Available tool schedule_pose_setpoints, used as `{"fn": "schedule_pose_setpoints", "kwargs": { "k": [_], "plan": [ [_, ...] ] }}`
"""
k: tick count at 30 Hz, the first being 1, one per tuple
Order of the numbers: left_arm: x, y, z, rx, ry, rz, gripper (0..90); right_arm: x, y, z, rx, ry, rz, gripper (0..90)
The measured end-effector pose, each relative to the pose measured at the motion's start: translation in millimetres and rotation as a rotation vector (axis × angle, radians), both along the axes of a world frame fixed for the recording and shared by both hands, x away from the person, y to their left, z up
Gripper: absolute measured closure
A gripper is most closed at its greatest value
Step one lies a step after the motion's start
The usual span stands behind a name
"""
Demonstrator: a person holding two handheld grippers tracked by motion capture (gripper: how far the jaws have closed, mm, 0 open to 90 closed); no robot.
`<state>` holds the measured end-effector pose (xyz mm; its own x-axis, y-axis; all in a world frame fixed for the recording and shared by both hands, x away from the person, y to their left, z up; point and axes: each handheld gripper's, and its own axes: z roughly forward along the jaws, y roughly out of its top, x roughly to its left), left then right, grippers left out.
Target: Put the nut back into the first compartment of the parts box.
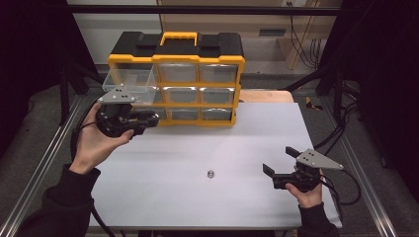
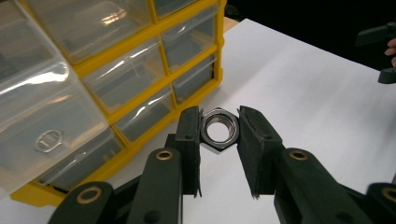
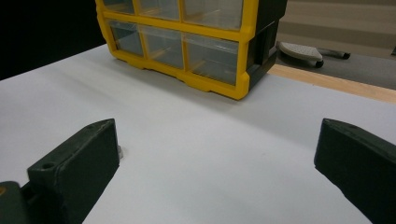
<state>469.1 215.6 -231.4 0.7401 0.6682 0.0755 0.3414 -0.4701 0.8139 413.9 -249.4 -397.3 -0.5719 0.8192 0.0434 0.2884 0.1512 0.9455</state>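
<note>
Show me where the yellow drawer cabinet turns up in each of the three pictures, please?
High view: the yellow drawer cabinet stands upper centre, at the table's far edge.
Left gripper view: it takes up the upper left, seen close and slanted.
Right gripper view: it sits top centre, its right corner nearest.
Shared landmark: the white table top it stands on.

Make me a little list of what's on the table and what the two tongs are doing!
Left tongs: shut on a metal nut, raised beside the pulled-out drawer
Right tongs: open, holding nothing, low over the table
Drawer box: yellow and black, clear drawers, top left one pulled out
Second nut: lying alone on the table between the two hands
Likely next: the held nut probably goes into the open drawer
</note>
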Motion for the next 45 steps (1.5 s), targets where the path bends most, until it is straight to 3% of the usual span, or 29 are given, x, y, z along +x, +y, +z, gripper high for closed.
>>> {"fn": "schedule_pose_setpoints", "kwargs": {
  "k": [23,31,39,45],
  "plan": [
    [24.7,26.7,34.2,-0.012,-0.04,0.129,69.3,-0.3,-1.1,0.7,0.004,0.0,-0.002,0.5],
    [37.7,31.8,38.3,-0.029,-0.041,0.184,69.3,-0.7,-1.8,1.2,0.006,-0.001,-0.003,0.5],
    [50.8,36.0,41.2,-0.005,-0.051,0.221,69.3,-1.0,-2.5,1.7,0.008,-0.003,0.0,0.5],
    [58.2,38.5,39.8,-0.018,-0.055,0.243,69.3,-0.8,-2.5,1.5,0.005,-0.005,0.001,0.5]
  ]
}}
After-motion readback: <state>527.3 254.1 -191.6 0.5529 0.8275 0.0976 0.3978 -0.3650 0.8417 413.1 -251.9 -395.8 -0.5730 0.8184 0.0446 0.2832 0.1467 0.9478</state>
